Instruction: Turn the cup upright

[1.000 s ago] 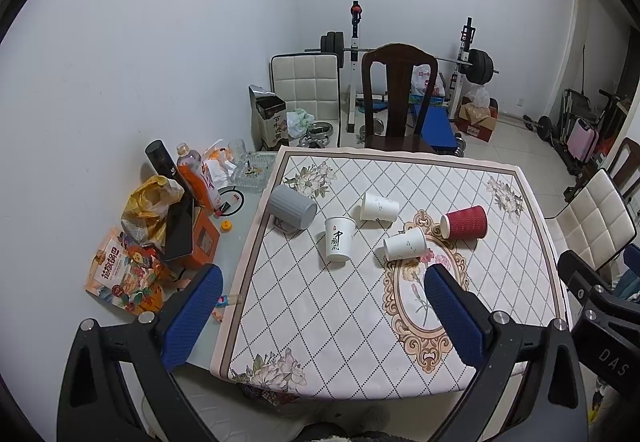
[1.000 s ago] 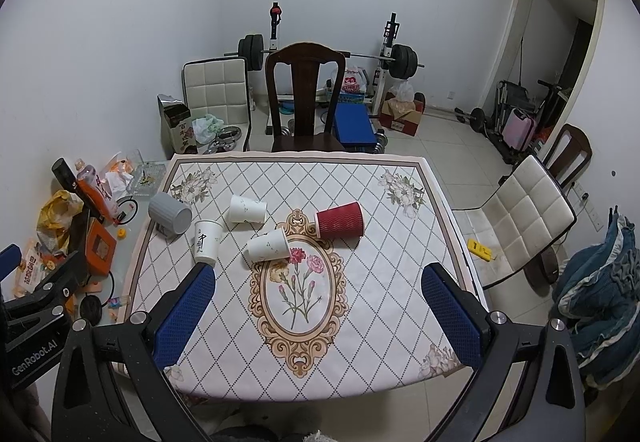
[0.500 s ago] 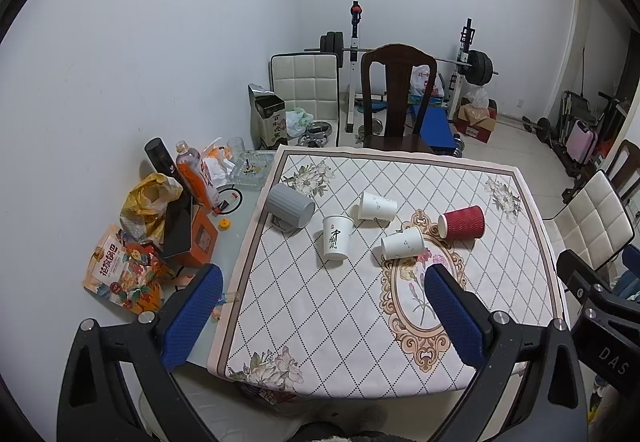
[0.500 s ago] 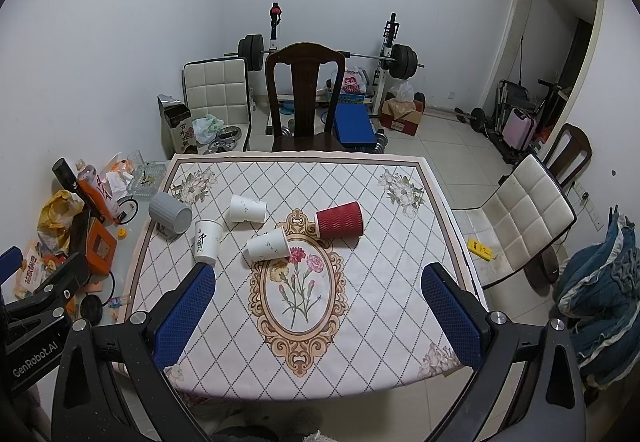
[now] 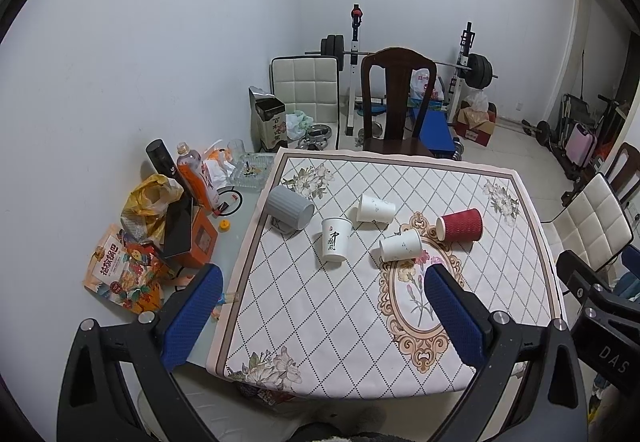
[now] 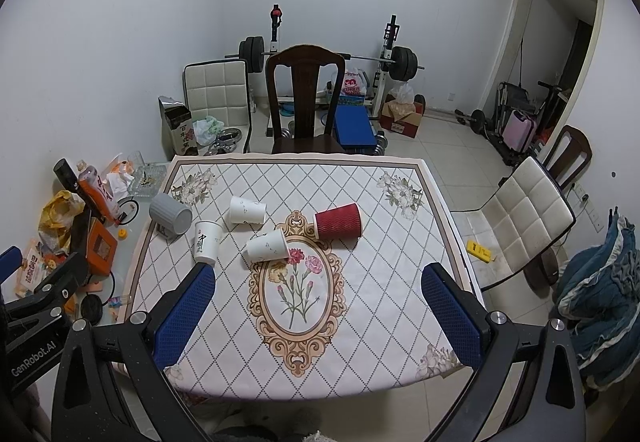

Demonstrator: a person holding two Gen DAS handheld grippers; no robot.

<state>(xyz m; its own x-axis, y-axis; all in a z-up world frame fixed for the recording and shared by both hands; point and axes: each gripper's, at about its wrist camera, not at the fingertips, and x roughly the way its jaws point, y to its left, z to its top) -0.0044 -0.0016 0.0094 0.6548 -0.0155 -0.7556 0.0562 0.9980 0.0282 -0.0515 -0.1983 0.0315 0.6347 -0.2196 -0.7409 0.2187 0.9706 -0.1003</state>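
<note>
- Grey ribbed cup (image 5: 289, 209) lies on its side at the table's (image 5: 320, 322) left edge, as it did a second ago; no cup has shifted.
- White printed cup (image 5: 335, 244) stands upright just right of it.
- Two plain white cups (image 5: 375, 208) (image 5: 400, 247) and the red ribbed cup (image 5: 459, 224) lie tipped near the floral medallion, well apart from both grippers.
- Left gripper (image 5: 320, 318) and right gripper (image 6: 316, 316), both spread wide and empty, have drifted only slightly; flipping hasn't started, I judge.
</note>
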